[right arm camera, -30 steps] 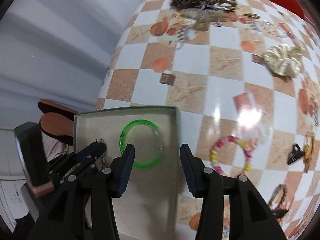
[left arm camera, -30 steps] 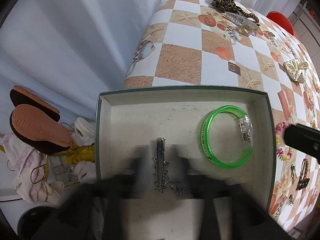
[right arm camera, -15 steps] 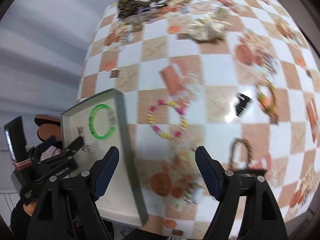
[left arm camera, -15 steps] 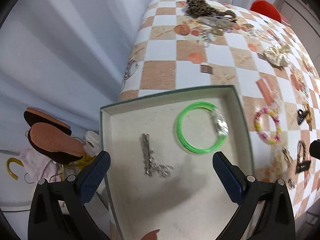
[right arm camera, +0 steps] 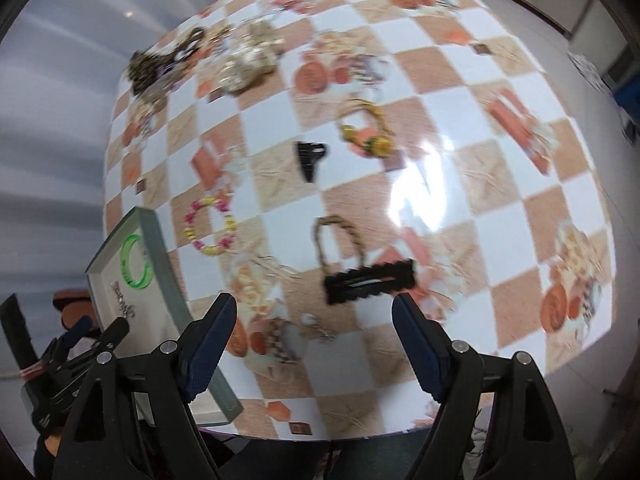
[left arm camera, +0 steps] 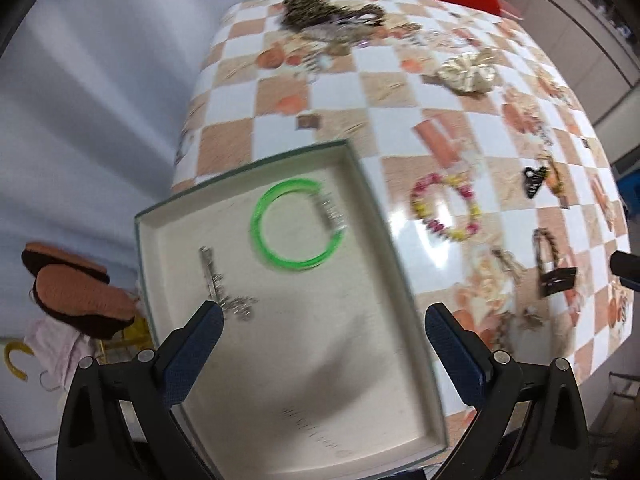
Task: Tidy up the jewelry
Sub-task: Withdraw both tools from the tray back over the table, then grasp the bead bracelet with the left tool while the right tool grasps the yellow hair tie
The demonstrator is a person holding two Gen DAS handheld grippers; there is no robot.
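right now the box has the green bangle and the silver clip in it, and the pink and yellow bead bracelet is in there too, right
Not quite. The box does hold the green bangle and the silver clip, but the pink and yellow bead bracelet is not in it. It lies on the checked table just outside the box's right wall, as the left wrist view shows.

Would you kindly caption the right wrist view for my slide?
Open right gripper above a black hair clip on the checkered table.
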